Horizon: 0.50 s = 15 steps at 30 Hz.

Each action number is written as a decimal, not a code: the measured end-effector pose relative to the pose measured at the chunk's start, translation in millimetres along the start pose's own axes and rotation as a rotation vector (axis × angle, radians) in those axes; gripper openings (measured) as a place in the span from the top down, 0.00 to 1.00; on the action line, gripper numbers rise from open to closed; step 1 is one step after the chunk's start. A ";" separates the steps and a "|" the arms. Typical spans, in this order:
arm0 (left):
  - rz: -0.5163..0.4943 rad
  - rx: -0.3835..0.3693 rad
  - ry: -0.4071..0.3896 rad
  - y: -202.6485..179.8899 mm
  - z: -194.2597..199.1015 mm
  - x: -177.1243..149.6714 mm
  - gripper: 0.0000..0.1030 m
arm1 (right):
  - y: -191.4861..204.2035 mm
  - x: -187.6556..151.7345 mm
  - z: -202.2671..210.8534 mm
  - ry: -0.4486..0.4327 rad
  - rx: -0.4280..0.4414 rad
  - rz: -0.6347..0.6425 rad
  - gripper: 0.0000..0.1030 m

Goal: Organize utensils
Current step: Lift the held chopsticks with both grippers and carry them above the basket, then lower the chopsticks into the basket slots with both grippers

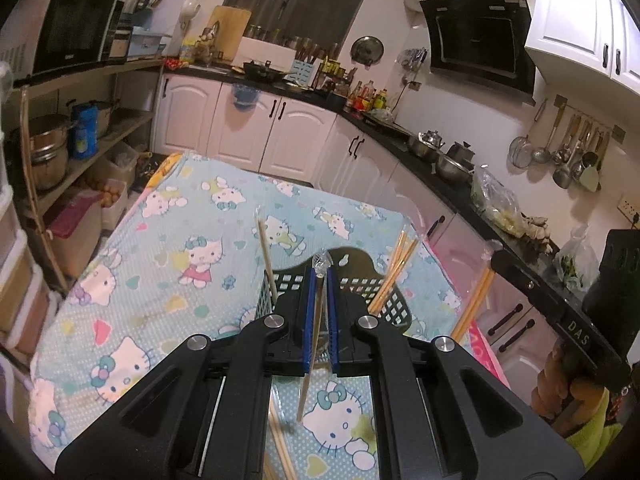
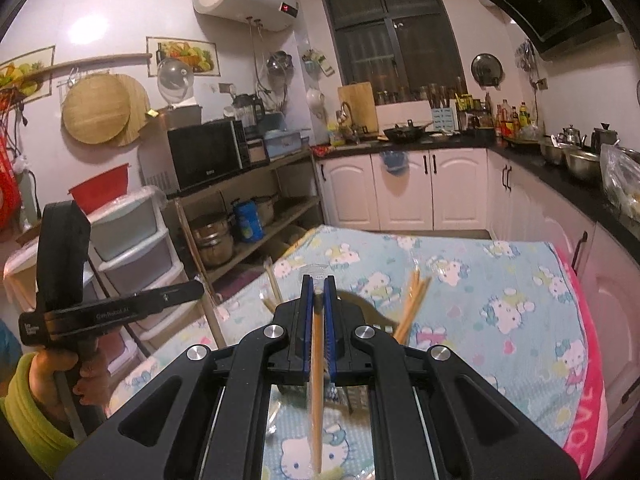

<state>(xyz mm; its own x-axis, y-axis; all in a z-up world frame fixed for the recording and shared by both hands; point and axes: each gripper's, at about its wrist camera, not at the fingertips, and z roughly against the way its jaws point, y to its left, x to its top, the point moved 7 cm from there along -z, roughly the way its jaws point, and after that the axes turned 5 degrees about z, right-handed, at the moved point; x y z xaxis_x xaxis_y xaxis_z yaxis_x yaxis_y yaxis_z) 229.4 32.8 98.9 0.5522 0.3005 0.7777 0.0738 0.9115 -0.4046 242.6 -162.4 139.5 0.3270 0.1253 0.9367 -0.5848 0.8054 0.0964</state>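
Observation:
My left gripper [image 1: 320, 270] is shut on a wrapped pair of chopsticks [image 1: 310, 360] that hangs down between the blue pads, above a black slotted basket [image 1: 360, 284]. Several wooden chopsticks [image 1: 394, 268] stand in the basket. My right gripper [image 2: 319, 280] is shut on another wrapped chopstick pair [image 2: 317, 392], held over the same basket [image 2: 372, 312], where more chopsticks [image 2: 412, 304] lean. Loose chopsticks [image 1: 280, 444] lie on the cloth below the left gripper.
The table wears a light blue Hello Kitty cloth [image 1: 168, 240] with a pink edge [image 2: 588, 380]. The other hand-held gripper shows at the right in the left wrist view [image 1: 560, 312] and at the left in the right wrist view [image 2: 80, 304]. Kitchen counters and shelves surround the table.

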 end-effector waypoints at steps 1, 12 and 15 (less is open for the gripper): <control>-0.003 0.000 -0.002 -0.4 0.4 1.5 0.99 | 0.2 3.2 -0.2 -0.006 0.000 0.000 0.95; -0.032 -0.013 -0.067 -12.4 13.3 41.3 0.99 | 10.9 39.0 -10.6 -0.060 0.012 0.016 0.95; -0.039 -0.021 -0.089 -16.5 15.2 54.4 0.99 | 11.1 48.2 -14.0 -0.070 0.008 0.021 0.95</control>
<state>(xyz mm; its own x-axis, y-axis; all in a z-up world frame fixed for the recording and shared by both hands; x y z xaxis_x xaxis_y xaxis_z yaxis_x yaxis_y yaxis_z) 245.6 38.4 155.1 0.4725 0.2898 0.8323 0.1113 0.9172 -0.3826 262.2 -139.3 181.1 0.2620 0.1004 0.9598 -0.5972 0.7982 0.0795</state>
